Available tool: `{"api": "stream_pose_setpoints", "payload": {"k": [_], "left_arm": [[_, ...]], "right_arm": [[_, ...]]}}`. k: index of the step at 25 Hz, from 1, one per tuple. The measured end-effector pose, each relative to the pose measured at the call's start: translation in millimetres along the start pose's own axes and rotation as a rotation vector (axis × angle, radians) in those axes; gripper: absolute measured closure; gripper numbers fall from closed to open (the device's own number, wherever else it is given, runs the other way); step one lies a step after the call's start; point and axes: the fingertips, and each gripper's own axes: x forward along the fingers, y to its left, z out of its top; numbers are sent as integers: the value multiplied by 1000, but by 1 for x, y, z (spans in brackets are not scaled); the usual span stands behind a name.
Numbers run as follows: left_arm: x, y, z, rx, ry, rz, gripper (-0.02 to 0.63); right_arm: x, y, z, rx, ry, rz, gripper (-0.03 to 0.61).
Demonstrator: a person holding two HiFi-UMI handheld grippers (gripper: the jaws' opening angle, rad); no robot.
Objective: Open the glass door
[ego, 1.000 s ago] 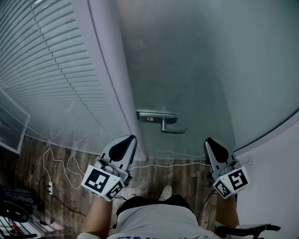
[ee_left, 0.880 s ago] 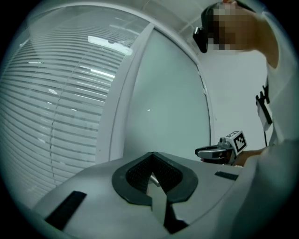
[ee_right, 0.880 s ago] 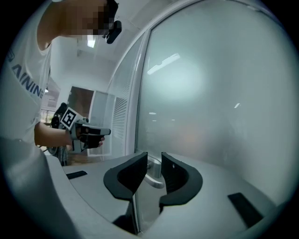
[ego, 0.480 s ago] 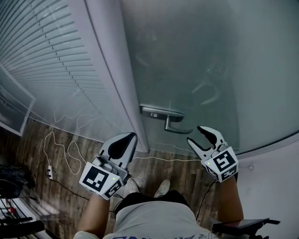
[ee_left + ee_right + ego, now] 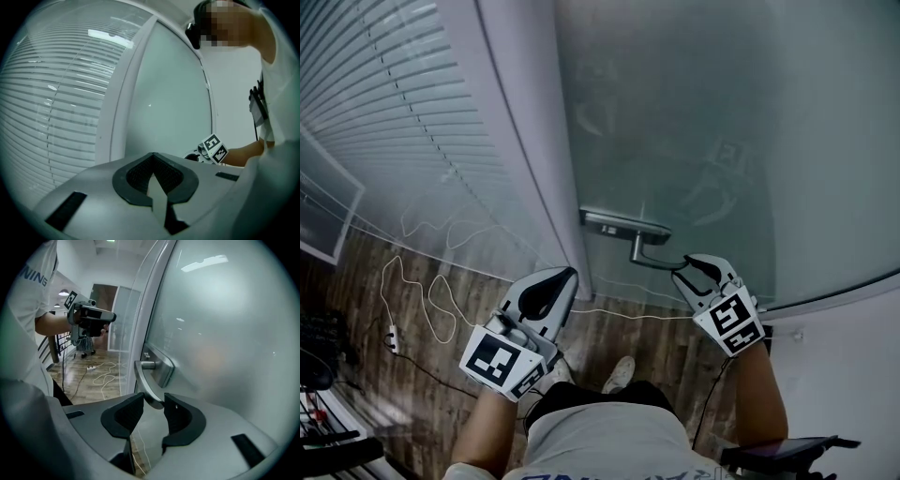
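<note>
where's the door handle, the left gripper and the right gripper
door handle (image 5: 654, 262): head view, on the lever
left gripper (image 5: 569, 275): head view, closed jaw tips
right gripper (image 5: 685, 267): head view, between the open jaw tips

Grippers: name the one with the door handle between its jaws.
Right gripper: its jaws, just closing, straddle the door handle; the left gripper is shut and empty.

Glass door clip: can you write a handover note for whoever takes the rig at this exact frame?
Left gripper: shut, empty, held low by the door frame.
Right gripper: open. Its jaws have just been closing, with the free end of the lever handle between them, not clearly clamped yet.
Glass door: shut against the frame.
Done: right gripper is lined up on the lever.
Left: close firmly on the lever, press it down, then probably swing the door open.
</note>
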Motion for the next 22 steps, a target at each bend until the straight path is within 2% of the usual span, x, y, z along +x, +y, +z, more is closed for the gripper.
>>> {"api": "stream_pose_setpoints", "payload": {"k": [6,12,22], "left_arm": [[0,-13,0,2,2,-9,614],[1,-13,2,-1,-1,-12,614],[1,-9,5,-11,-15,-7,614]], "right_arm": [[-9,2,-6,31,0,-9,443],[12,5,-20,115,-4,13,443],[34,-12,-21,145,-1,-15,443]]}}
